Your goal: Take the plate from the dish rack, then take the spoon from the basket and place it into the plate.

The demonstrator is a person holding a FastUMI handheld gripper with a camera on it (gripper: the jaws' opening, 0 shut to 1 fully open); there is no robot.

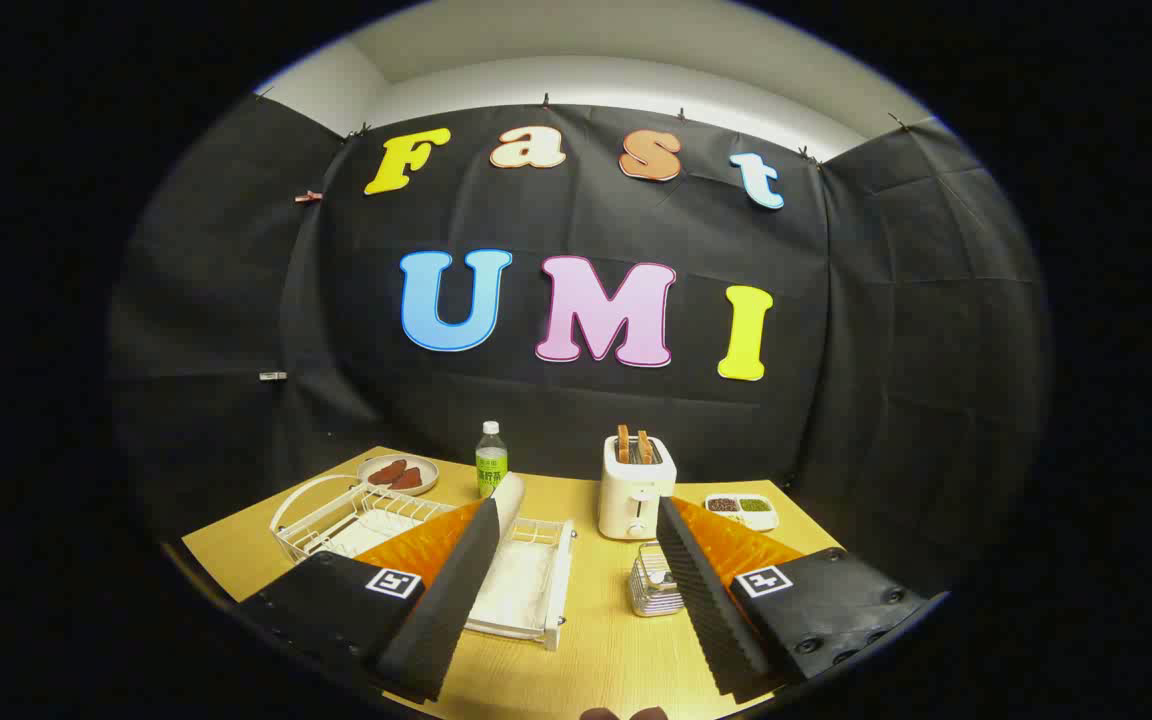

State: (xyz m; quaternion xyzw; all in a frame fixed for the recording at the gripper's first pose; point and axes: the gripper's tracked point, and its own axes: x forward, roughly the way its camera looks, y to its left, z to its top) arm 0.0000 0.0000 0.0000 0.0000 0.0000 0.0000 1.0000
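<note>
Fingers (456,590) spread wide apart, holding nothing, raised above the wooden table (596,640). Gripper (576,600) faces the booth's back wall.

Left to right on the table:
- White wire dish rack (336,515), partly hidden behind the left finger; a pale upright plate (508,500) stands in it, just past that fingertip.
- Small dish (398,473) with reddish-brown pieces, behind the rack.
- Green-labelled bottle (491,460).
- White toaster (637,487) with two slices standing in its slots.
- Wire basket (654,582), just beside the right finger; spoon inside cannot be made out.
- White two-part tray (742,510), beyond the right finger.
</note>
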